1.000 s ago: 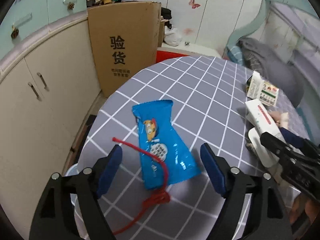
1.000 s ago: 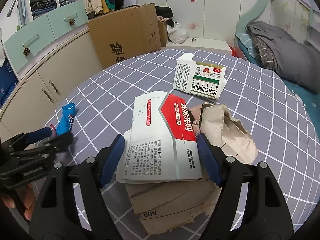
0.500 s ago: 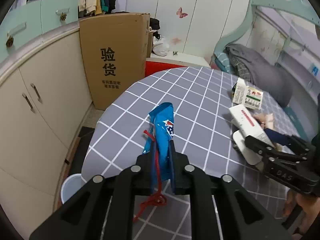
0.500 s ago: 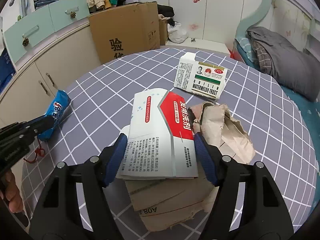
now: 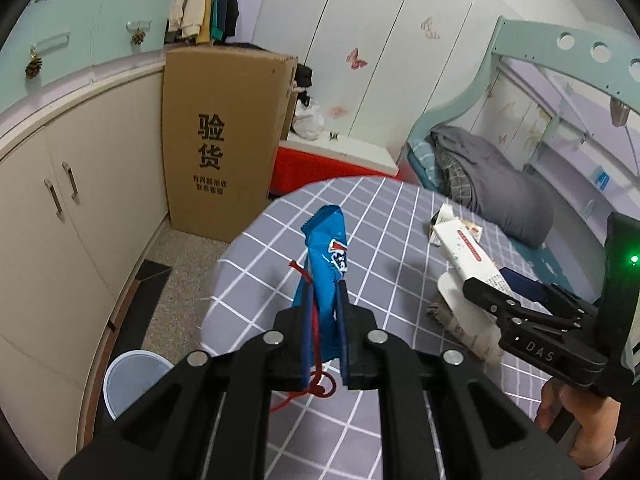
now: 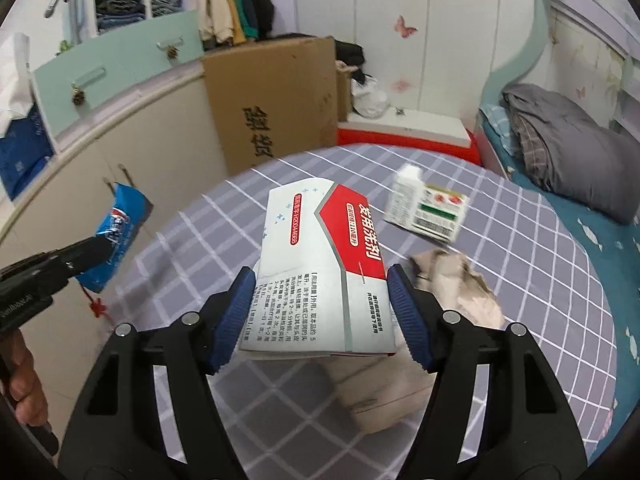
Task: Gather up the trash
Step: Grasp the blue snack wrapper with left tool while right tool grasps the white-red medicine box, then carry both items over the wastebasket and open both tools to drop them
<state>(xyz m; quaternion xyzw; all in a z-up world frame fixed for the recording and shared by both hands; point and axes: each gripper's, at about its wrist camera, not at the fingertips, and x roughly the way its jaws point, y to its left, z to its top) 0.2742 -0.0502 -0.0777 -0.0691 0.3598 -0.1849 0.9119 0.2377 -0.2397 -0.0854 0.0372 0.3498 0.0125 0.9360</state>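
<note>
I am clamping the left gripper (image 5: pixel 325 300) tight on the blue snack wrapper (image 5: pixel 326 264), which is standing up at centre frame, clear of the checked table (image 5: pixel 384 216); a red string (image 5: pixel 316 380) is dangling below the pads. I am gripping the white-and-red carton (image 6: pixel 320 264) across its width in the right gripper (image 6: pixel 320 300), lifted at centre frame. A crumpled brown paper (image 6: pixel 456 284) and a small white box (image 6: pixel 428 208) are lying on the table, right of centre.
</note>
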